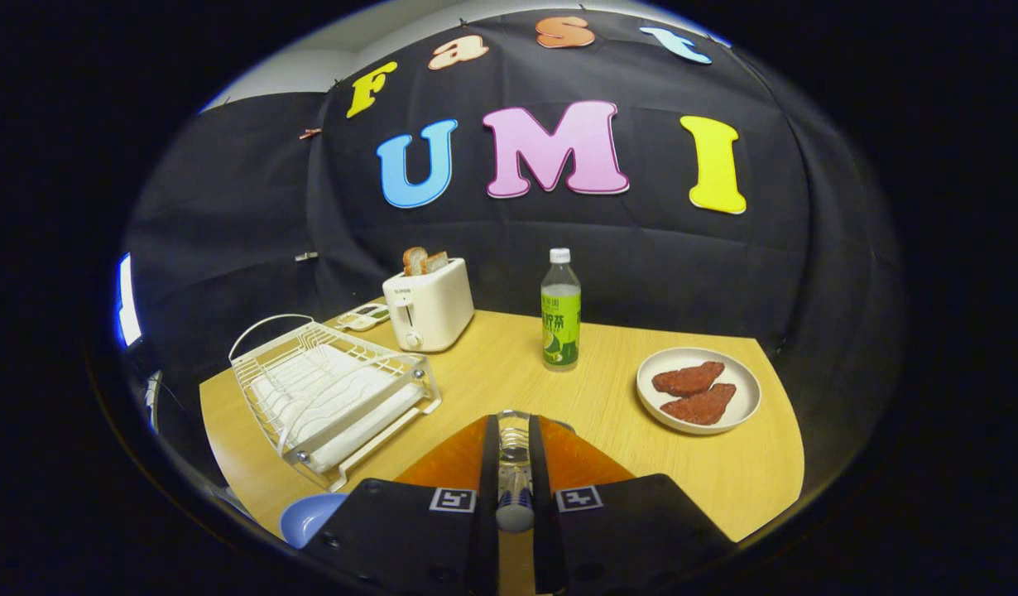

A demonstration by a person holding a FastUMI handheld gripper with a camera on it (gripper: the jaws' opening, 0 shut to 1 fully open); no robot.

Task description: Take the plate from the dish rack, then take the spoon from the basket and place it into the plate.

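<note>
My gripper (pixel 514 424) is shut on the spoon (pixel 515 454), a shiny metal spoon whose blue-and-white striped handle end sticks back between the two black fingers (pixel 489 463). Directly under the fingers lies the orange plate (pixel 443 463) on the wooden table; its rim shows on both sides of them. Left of the fingers stands the white wire dish rack (pixel 331 393) with nothing in its slots. A blue rounded object (pixel 309 515), perhaps the basket, peeks out beside the gripper's left body at the table's near edge.
A white toaster (pixel 428 308) with bread slices stands behind the rack, a small white device (pixel 362 315) beside it. A green-labelled bottle (pixel 561 310) stands beyond the fingers. A white plate (pixel 742 401) holding two reddish-brown pieces sits to the right, near the table's edge (pixel 786 430).
</note>
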